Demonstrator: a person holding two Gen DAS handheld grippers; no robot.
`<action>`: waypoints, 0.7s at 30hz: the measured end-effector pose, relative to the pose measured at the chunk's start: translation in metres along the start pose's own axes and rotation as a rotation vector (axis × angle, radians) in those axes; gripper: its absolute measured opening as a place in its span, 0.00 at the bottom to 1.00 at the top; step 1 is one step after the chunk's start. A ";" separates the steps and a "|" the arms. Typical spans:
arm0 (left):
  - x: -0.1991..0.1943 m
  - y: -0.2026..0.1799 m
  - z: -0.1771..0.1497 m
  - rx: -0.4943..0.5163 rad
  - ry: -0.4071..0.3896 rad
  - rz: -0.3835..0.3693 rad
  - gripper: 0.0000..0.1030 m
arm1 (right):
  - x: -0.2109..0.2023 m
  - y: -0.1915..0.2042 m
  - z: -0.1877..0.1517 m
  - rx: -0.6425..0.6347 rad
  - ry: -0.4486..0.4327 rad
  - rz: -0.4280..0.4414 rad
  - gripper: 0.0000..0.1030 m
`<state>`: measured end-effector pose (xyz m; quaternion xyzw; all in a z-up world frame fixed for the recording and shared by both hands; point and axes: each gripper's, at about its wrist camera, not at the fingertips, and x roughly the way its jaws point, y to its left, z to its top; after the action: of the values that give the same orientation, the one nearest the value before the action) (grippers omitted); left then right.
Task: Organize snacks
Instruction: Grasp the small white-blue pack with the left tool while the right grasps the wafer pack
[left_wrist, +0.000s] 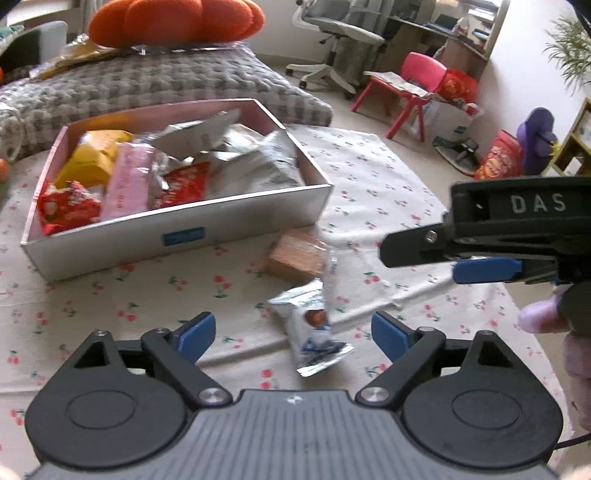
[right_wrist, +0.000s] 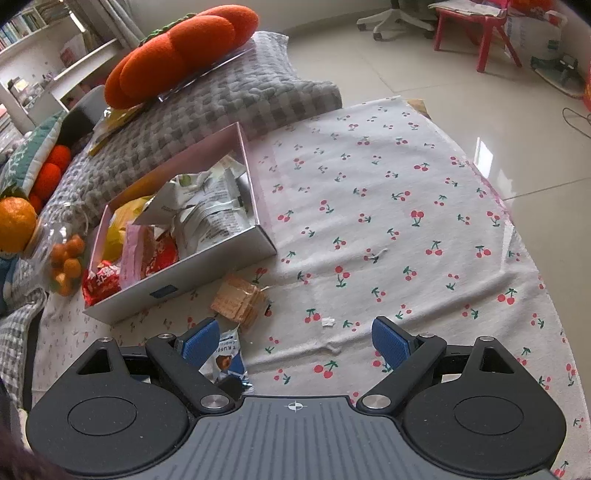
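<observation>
A shallow white box (left_wrist: 258, 218) full of snack packets stands on a cherry-print cloth (left_wrist: 369, 177); it also shows in the right wrist view (right_wrist: 221, 258). A clear pack of brown crackers (left_wrist: 295, 254) (right_wrist: 240, 299) lies just in front of the box. A silver and blue snack packet (left_wrist: 314, 332) (right_wrist: 225, 358) lies nearer. My left gripper (left_wrist: 293, 332) is open, with the silver packet between its fingers. My right gripper (right_wrist: 293, 339) is open and empty, its left finger (right_wrist: 199, 341) over the silver packet; it enters the left wrist view from the right (left_wrist: 424, 254).
A grey checked cushion (left_wrist: 147, 81) with an orange plush pillow (left_wrist: 177, 22) lies behind the box. A jar of small oranges (right_wrist: 62, 258) stands left of the box. A red child's chair (left_wrist: 410, 88) and an office chair (left_wrist: 336, 40) stand on the tiled floor beyond.
</observation>
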<state>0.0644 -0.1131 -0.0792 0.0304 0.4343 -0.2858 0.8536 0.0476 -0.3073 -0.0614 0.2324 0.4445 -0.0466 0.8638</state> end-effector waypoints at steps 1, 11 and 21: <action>0.003 -0.002 0.000 0.003 0.005 0.000 0.81 | 0.001 -0.001 0.000 0.002 0.000 -0.001 0.89; 0.015 -0.003 -0.001 0.048 0.024 0.094 0.25 | 0.014 0.000 0.000 -0.035 0.002 -0.008 0.89; -0.010 0.044 -0.004 -0.001 0.020 0.178 0.22 | 0.038 0.018 -0.007 -0.171 0.005 0.019 0.89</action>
<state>0.0792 -0.0705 -0.0824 0.0711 0.4386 -0.2082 0.8713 0.0708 -0.2834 -0.0881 0.1619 0.4466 0.0004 0.8800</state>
